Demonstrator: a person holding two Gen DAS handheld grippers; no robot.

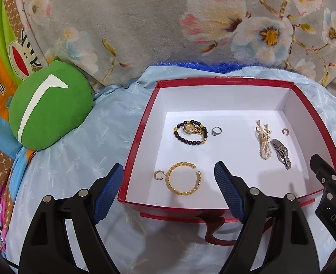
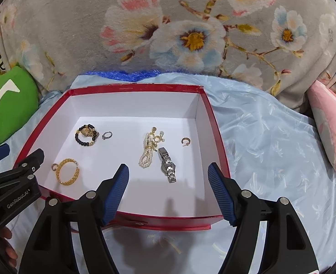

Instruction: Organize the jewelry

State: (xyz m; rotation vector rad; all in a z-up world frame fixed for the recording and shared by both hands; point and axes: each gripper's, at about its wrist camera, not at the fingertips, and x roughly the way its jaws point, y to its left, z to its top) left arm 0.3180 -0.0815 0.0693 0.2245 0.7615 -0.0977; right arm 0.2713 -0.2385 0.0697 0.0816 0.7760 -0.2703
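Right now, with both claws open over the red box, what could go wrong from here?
1. The pearl strand lies bunched against the silver watch; a claw closing on one may snag or drag the other.
2. The small hoop touches the gold bangle, so the left claw might lift both.
3. The box sits on soft bedding; pressing down could tip it.

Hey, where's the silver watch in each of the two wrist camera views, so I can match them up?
Left wrist view: the silver watch lies at the right of the red box, beside the pearl strand.
Right wrist view: the silver watch lies near the picture's centre, just ahead of the right gripper.
Shared landmark: the pearl strand just left of it.
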